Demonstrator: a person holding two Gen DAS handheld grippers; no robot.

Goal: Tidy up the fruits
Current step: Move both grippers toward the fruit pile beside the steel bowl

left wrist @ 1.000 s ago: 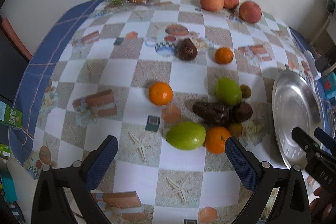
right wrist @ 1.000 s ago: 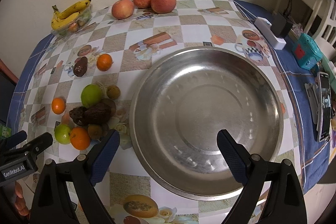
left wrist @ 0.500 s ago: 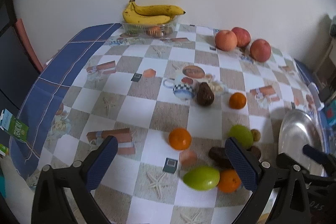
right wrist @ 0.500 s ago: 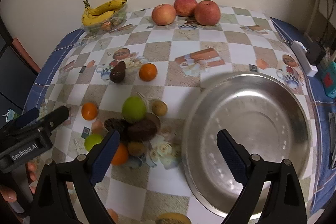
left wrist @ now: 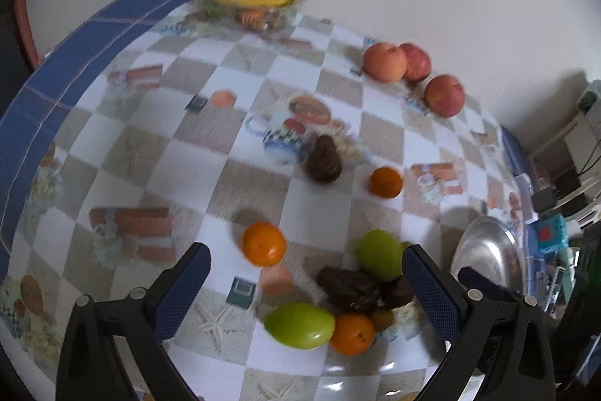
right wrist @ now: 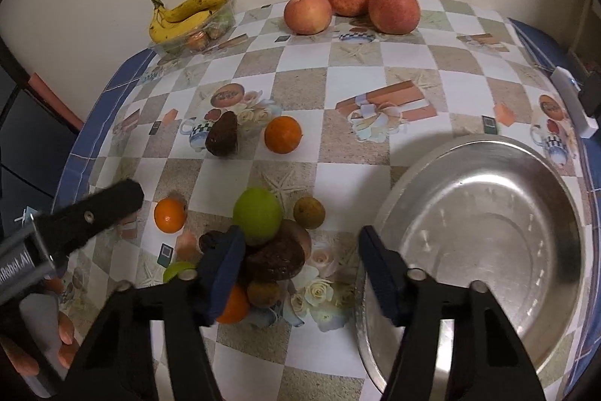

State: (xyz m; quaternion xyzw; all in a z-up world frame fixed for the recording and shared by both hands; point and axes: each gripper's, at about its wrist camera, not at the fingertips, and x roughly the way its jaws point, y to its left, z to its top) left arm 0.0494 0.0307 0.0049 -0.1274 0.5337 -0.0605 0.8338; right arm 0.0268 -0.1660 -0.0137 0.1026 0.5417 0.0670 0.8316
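While both pairs of fingers stand wide apart and hold nothing, the left gripper (left wrist: 305, 282) frames the lower middle of its view, with an orange (left wrist: 263, 243) just above the gap and a green fruit (left wrist: 299, 325) beside a second orange (left wrist: 352, 334) low between the pads. Dark brown fruits (left wrist: 351, 288) and another green fruit (left wrist: 378, 259) crowd against the right-hand pad. The right gripper (right wrist: 300, 269) hangs over the same heap (right wrist: 276, 256) at lower centre of its view, its right-hand finger over the rim of the metal bowl (right wrist: 488, 228) that fills the lower right. Farther up lie a lone orange (right wrist: 283, 134) and a dark avocado (right wrist: 223, 136); three apples (right wrist: 351, 6) sit at top centre, bananas (right wrist: 188, 14) at upper left, all on the checked tablecloth (right wrist: 357, 70).
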